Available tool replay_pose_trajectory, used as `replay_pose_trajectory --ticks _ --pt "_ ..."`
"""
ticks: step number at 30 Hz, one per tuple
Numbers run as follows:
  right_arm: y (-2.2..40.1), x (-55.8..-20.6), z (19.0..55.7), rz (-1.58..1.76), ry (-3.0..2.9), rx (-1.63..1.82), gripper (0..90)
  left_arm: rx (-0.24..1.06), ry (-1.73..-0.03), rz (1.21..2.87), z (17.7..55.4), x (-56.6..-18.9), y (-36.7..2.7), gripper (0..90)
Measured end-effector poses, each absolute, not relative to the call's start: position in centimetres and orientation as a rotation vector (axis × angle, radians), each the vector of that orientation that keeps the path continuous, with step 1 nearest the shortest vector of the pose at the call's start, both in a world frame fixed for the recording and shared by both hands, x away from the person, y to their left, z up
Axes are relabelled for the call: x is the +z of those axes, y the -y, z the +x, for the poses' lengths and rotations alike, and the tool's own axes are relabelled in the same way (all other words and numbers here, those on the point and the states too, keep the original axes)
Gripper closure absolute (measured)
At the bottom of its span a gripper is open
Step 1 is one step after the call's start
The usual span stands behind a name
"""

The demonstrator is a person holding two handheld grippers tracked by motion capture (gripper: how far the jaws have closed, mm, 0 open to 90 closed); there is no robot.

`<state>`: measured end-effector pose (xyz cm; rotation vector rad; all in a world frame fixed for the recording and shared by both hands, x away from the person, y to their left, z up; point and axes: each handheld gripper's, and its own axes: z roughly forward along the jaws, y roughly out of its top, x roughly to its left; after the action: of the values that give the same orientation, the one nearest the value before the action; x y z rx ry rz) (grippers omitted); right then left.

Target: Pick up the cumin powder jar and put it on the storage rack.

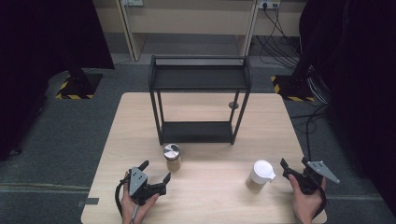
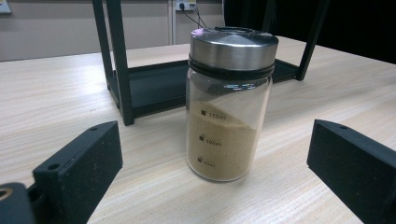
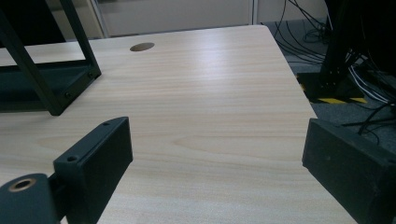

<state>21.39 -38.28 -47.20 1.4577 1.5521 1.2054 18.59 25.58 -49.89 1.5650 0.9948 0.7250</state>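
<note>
A light wooden table (image 1: pixel 205 196) was seen from above, with a black two-tier metal shelf rack (image 1: pixel 198 77) standing at its middle toward the far edge. Just in front of the rack's near left leg stood a glass jar (image 1: pixel 172 157) with a shiny metal lid, upright and partly filled with tan powder. Farther right, near the front of the table, stood a second container with a white lid (image 1: pixel 261 173), also upright, well apart from the jar.

A person's left hand held the left gripper (image 1: pixel 156 171) at the front left of the table, its two black jaws spread wide and empty, pointing toward the glass jar, which stood near them but untouched. In the left gripper view the jar sat centred between and beyond the jaws.

The right hand held the right gripper (image 1: pixel 294 165) just beside the white-lidded container, to its right, jaws also spread apart and holding nothing
</note>
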Motion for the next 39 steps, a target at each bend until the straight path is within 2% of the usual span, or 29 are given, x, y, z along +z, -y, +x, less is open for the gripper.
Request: replay_pose_trajectory --ticks 39 --pt "38.0 -47.1 21.5 1.461 -1.552 1.188 8.6 0.673 -0.991 1.622 21.6 -49.1 -23.4 2.3"
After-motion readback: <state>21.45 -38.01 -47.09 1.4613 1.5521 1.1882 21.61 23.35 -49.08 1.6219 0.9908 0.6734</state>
